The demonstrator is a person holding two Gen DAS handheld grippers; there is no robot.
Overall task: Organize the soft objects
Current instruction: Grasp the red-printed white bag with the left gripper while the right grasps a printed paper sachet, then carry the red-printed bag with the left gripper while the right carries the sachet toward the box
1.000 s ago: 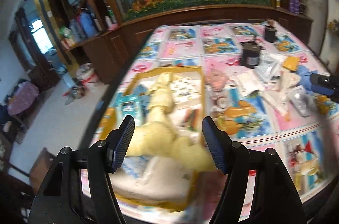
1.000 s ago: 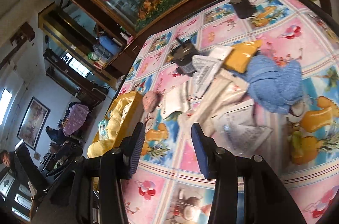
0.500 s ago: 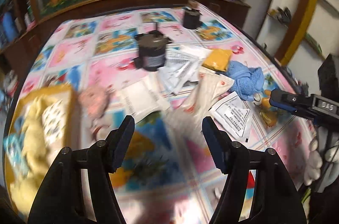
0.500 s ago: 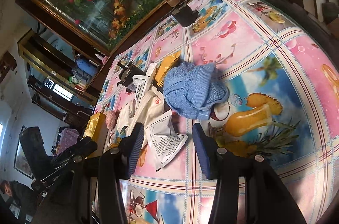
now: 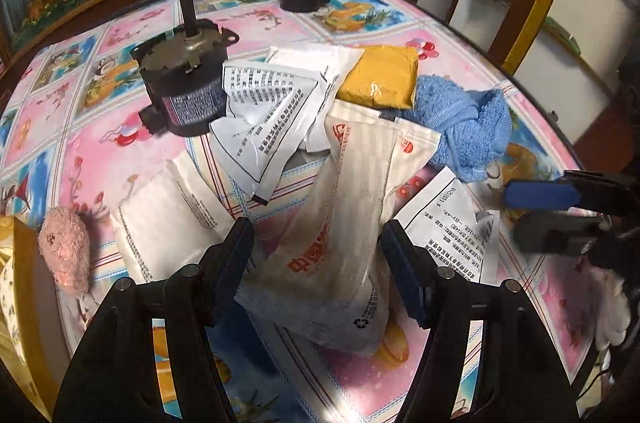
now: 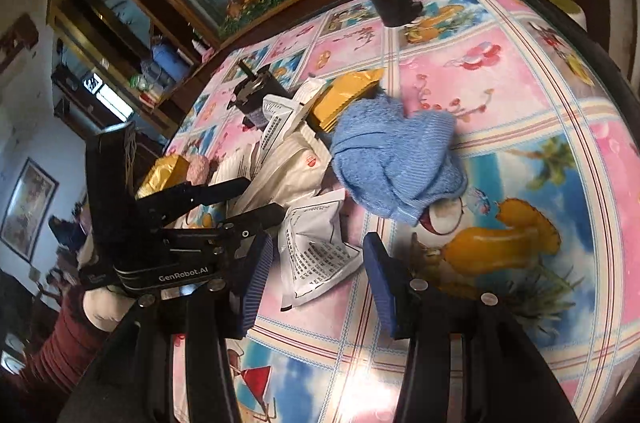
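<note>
At lower centre of the left wrist view, the left gripper is hovering, fingers parted and empty, over a cream pouch lying on the desk. At lower centre of the right wrist view, the right gripper is hanging with fingers apart, gripping nothing, above a white sachet beside a blue towel.

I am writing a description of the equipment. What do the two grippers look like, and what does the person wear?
Both grippers, left and right, have black frames, silver screws and ribbed blue pads on the jaws. The left body carries white "GenRobot.AI" lettering. The person wears a dark red ribbed sleeve.
</note>
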